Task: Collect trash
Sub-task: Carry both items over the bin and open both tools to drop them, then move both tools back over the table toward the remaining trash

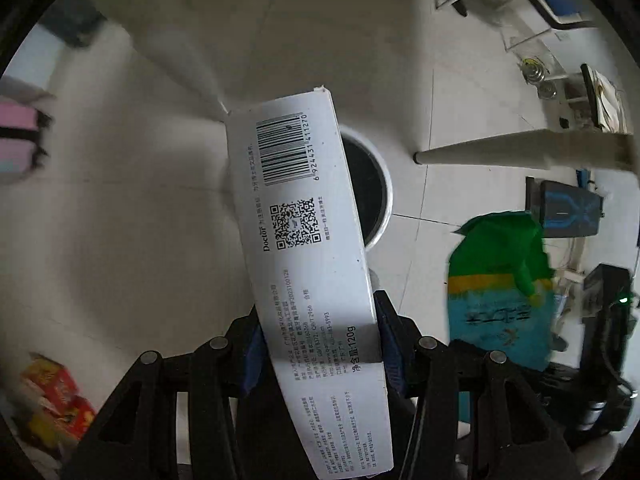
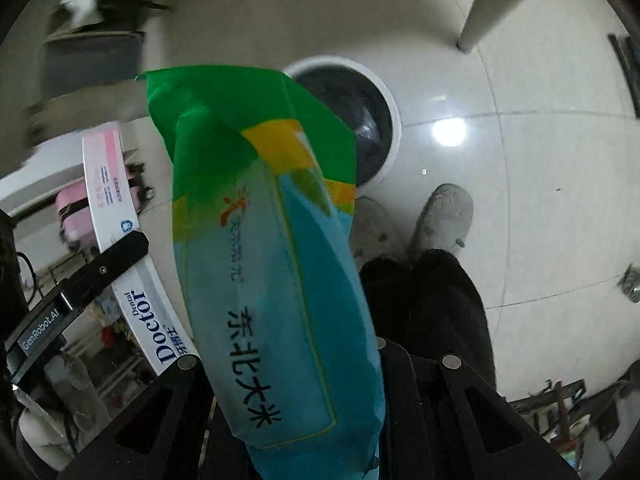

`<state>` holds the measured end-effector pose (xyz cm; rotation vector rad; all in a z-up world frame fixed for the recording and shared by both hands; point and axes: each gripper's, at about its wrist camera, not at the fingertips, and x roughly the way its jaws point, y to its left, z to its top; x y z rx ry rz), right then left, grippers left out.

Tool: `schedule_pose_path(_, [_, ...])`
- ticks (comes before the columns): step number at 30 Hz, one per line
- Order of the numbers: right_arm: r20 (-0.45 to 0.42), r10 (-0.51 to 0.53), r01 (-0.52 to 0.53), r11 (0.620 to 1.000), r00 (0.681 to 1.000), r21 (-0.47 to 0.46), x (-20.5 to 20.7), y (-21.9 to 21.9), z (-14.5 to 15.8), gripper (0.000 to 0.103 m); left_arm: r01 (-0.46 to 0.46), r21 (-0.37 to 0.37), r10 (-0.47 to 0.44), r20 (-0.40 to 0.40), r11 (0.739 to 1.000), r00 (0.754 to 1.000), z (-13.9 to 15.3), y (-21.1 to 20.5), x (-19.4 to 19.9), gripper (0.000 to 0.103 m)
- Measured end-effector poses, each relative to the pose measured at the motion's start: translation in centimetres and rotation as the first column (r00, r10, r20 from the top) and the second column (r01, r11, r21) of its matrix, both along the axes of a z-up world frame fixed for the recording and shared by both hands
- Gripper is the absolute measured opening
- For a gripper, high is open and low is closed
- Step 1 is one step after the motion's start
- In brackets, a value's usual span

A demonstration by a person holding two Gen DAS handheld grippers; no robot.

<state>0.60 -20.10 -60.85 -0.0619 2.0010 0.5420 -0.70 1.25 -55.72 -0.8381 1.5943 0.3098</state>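
My left gripper is shut on a long white toothpaste box with a barcode and QR code, held above the floor. Beyond it stands a round white trash bin with a dark liner. My right gripper is shut on a green and blue rice bag, which hangs above the same bin. The bag also shows at the right of the left wrist view. The box also shows in the right wrist view, held by the left gripper.
Pale tiled floor lies below. A table leg stands right of the bin. The person's shoes and dark trousers are near the bin. Red packets lie at lower left. A pink suitcase stands further off.
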Motion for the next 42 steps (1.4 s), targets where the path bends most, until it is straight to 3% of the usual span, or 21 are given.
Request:
schedule_pose_path(2, [-0.024,-0.015,0.015,1.000,1.000,-0.003,0.7,1.9,-4.9,0.016,-0.002,-0.072,0.002,-0.004,0.997,1.000,-4.3,0.6,0.8,0.047])
schedule_pose_path(3, [-0.038,-0.011,0.011,1.000,0.999,-0.003,1.4,0.0,-6.0,0.017,-0.007,-0.102,0.007,-0.003,0.995,1.000,-6.3,1.0,1.2,0.047])
schedule_pose_path(5, [-0.056,-0.029,0.029,1.000,0.998,-0.004,2.4,0.5,-9.9,0.017,-0.010,-0.133,0.007,-0.021,0.991,1.000,-10.0,1.9,1.9,0.048])
schedule_pose_path(8, [-0.084,-0.022,0.023,1.000,0.996,0.006,4.3,2.1,-13.5,0.026,-0.023,-0.145,0.020,-0.020,0.989,1.000,-13.1,2.5,2.4,0.080])
schedule_pose_path(9, [-0.094,-0.011,0.013,1.000,0.995,0.012,4.8,2.8,-14.9,0.037,-0.028,-0.152,0.026,-0.018,0.988,1.000,-14.0,2.8,2.4,0.087])
schedule_pose_path(10, [-0.105,0.001,0.001,1.000,0.994,0.016,5.1,3.5,-16.0,0.055,-0.031,-0.153,0.028,-0.021,0.988,0.999,-14.4,3.0,2.4,0.089])
schedule_pose_path(12, [-0.099,0.010,-0.007,1.000,0.995,0.029,5.2,3.7,-17.4,0.077,-0.031,-0.118,0.029,-0.021,0.993,0.999,-14.3,2.9,2.0,0.089])
schedule_pose_path(14, [-0.080,0.036,-0.034,0.999,0.996,0.031,5.5,4.3,-17.7,0.079,-0.014,-0.064,0.012,-0.024,0.998,1.000,-13.9,2.7,1.5,0.089])
schedule_pose_path(18, [0.019,0.088,-0.088,0.996,0.996,-0.008,6.6,3.6,-15.8,0.097,0.028,0.134,-0.026,-0.017,0.991,1.000,-10.7,1.6,0.1,0.089])
schedule_pose_path(21, [0.129,0.145,-0.138,0.988,0.981,-0.067,6.4,3.7,-15.7,0.101,0.060,0.248,-0.053,-0.034,0.967,0.998,-8.3,0.9,-0.6,0.089])
schedule_pose_path(24, [0.233,0.190,-0.165,0.979,0.954,-0.122,6.5,3.5,-13.3,0.103,0.060,0.296,-0.050,-0.044,0.953,0.998,-5.7,0.6,-1.3,0.089])
schedule_pose_path(32, [0.399,0.226,-0.168,0.970,0.888,-0.175,6.3,3.4,-4.8,0.103,0.030,0.307,-0.023,-0.027,0.951,0.999,-0.5,0.2,-1.6,0.089])
schedule_pose_path(37, [0.443,0.227,-0.169,0.971,0.867,-0.168,6.2,2.8,1.5,0.103,0.005,0.312,-0.004,-0.002,0.950,1.000,2.9,-0.9,-1.7,0.089])
schedule_pose_path(42, [0.454,0.237,-0.184,0.970,0.859,-0.158,5.7,2.3,8.0,0.103,0.003,0.309,-0.008,0.016,0.951,1.000,8.6,-1.3,-2.6,0.089])
